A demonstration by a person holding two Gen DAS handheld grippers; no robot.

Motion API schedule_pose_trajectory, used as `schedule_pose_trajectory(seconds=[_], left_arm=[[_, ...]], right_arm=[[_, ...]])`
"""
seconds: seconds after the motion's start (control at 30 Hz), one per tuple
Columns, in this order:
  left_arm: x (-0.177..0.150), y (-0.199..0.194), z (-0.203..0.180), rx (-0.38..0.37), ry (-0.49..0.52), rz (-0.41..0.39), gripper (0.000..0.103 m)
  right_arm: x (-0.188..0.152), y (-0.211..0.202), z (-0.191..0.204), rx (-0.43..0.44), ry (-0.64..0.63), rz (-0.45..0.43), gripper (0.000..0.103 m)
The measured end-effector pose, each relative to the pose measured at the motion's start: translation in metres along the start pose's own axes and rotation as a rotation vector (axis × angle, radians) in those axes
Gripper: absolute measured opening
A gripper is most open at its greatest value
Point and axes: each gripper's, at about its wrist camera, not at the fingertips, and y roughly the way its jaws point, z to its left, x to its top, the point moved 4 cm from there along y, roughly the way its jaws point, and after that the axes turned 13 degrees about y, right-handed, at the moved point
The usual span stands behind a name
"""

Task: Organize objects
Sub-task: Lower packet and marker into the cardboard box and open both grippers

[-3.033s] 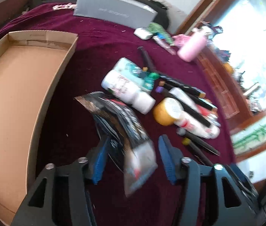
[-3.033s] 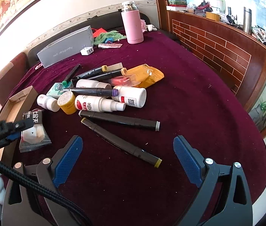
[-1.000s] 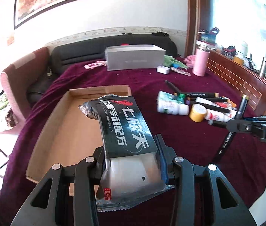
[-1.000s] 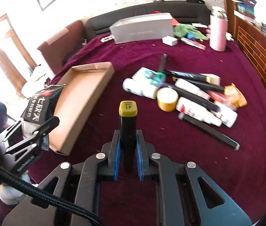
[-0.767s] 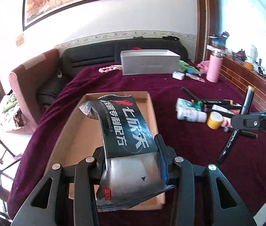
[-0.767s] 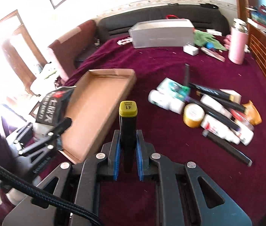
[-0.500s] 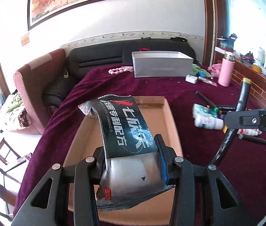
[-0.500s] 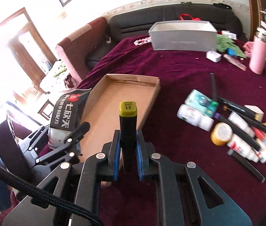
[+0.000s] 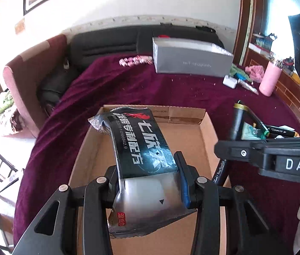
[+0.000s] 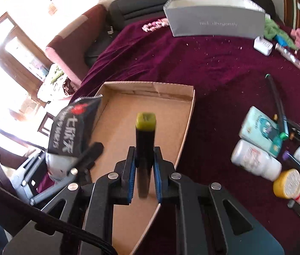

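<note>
My left gripper [image 9: 149,175] is shut on a black snack packet [image 9: 138,142] with white lettering, held above the near end of an open cardboard tray [image 9: 192,138]. My right gripper [image 10: 143,167] is shut on a black marker [image 10: 145,148] with a yellow-green cap, held upright over the same tray [image 10: 128,114]. In the left wrist view the right gripper and its marker [image 9: 236,119] stand at the tray's right wall. In the right wrist view the left gripper with the packet [image 10: 71,131] is at the tray's left side.
Bottles [image 10: 256,161], a yellow-capped jar [image 10: 287,183], a teal pack [image 10: 260,129] and several markers lie in a heap right of the tray on the maroon cloth [image 10: 213,63]. A grey box [image 9: 190,60], a white charger [image 9: 230,81] and a pink flask [image 9: 270,80] stand at the back.
Both grippers have moved left over the tray with their loads. The heap of bottles and markers has slid to the right of both views.
</note>
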Motion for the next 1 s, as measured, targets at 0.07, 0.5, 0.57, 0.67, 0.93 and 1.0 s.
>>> schedule_pose_trajectory(seconds=[0.07,0.5,0.57,0.67,0.93,1.0], left_arm=[[0.004,0.014,0.001,-0.013,-0.003,0.029,0.036],[0.024,0.075,0.008,-0.024,-0.02,0.085,0.037],[0.028,0.079,0.011,-0.032,-0.032,0.077,0.038],[0.031,0.083,0.018,-0.068,-0.073,0.066,0.04],[0.038,0.054,0.034,-0.121,-0.179,-0.01,0.056],[0.033,0.037,0.038,-0.096,-0.218,-0.073,0.065]], right_arm=[[0.011,0.012,-0.001,-0.026,0.014,0.008,0.013],[0.045,0.063,-0.018,-0.078,0.076,0.039,0.014],[0.048,0.062,-0.023,-0.058,0.107,0.034,0.023],[0.048,0.057,-0.028,-0.003,0.145,0.034,0.028],[0.043,0.01,-0.028,0.048,0.125,-0.068,0.03],[0.036,-0.004,-0.03,0.072,0.118,-0.09,0.034]])
